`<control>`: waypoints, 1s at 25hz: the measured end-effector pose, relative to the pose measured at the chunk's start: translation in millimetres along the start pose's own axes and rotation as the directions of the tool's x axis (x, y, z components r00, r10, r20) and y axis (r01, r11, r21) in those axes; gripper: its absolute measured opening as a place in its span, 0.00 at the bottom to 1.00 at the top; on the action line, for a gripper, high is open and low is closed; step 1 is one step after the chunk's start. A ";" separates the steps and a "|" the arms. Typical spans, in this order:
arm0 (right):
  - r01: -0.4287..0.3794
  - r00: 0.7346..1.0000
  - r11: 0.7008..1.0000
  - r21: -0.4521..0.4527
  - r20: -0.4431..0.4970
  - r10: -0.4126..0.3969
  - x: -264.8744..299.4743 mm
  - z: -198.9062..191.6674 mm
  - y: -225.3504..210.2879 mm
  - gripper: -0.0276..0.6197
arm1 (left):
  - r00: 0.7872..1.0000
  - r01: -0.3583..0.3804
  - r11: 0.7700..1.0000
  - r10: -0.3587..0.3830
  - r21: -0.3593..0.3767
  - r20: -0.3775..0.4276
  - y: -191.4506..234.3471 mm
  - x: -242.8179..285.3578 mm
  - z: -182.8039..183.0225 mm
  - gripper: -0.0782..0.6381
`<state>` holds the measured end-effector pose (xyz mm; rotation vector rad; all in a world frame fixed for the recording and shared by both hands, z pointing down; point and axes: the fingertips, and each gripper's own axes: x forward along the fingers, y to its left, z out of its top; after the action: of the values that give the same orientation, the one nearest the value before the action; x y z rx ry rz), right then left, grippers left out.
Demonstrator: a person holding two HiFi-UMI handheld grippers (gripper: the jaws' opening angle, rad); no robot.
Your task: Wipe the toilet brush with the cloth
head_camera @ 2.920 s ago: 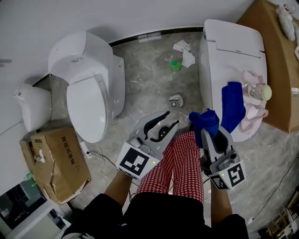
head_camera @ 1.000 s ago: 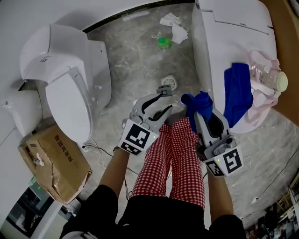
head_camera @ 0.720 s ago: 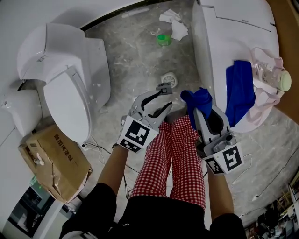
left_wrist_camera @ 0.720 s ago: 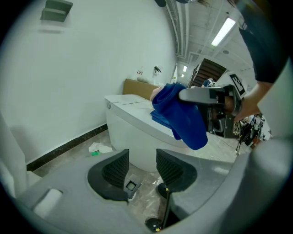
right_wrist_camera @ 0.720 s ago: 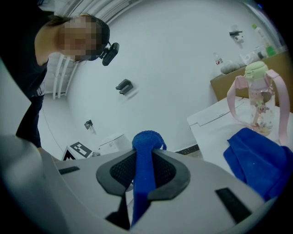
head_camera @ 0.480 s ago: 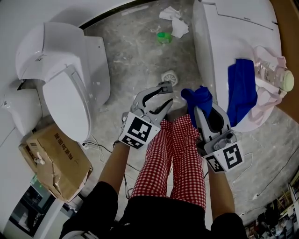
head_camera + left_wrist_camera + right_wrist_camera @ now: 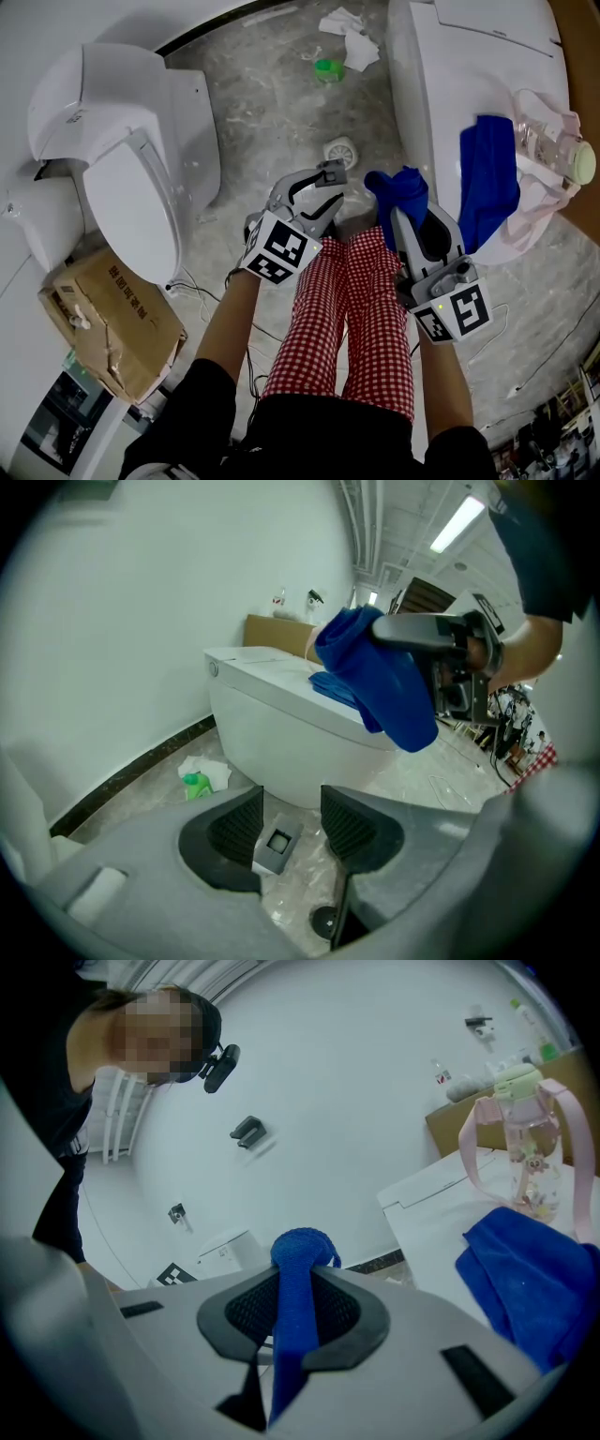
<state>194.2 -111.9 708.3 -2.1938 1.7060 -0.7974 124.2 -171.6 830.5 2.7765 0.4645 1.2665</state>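
Grey marbled floor (image 7: pixel 272 103): left toilet (image 7: pixel 131 178), right toilet (image 7: pixel 450 84), cardboard box (image 7: pixel 112 323), crumpled tissues (image 7: pixel 349 36), green bottle (image 7: pixel 327 67), drain (image 7: pixel 341 150).

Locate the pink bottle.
Head view, far right: the pink bottle sits on the right toilet's lid, just right of the loose blue cloth on that lid.

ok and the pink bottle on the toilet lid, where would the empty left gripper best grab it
Probably just under the pale cap, coming down from above. The pink bottle stands upright, its strap loops down both sides, and the spare blue cloth lies close at its base, so the neck is the clearest part.
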 end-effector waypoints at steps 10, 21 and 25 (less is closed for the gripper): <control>0.002 1.000 1.000 0.004 -0.006 -0.002 -0.5 0.7 -10.3 0.14 | 0.994 0.005 1.000 -0.003 0.018 -0.108 8.2 24.2 -33.5 0.36; 0.006 1.000 1.000 0.010 -0.011 -0.005 2.6 -2.6 -18.9 0.14 | 0.979 0.005 0.992 0.021 0.126 -0.204 9.6 41.0 -50.1 0.36; 0.011 1.000 1.000 0.012 -0.013 -0.011 1.6 -2.9 -21.1 0.14 | 0.969 0.007 0.986 0.034 0.166 -0.245 10.8 48.0 -56.6 0.36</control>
<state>210.0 -107.0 721.8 -2.1970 1.6923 -0.8240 114.4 -172.0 904.9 2.7657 0.5924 1.6609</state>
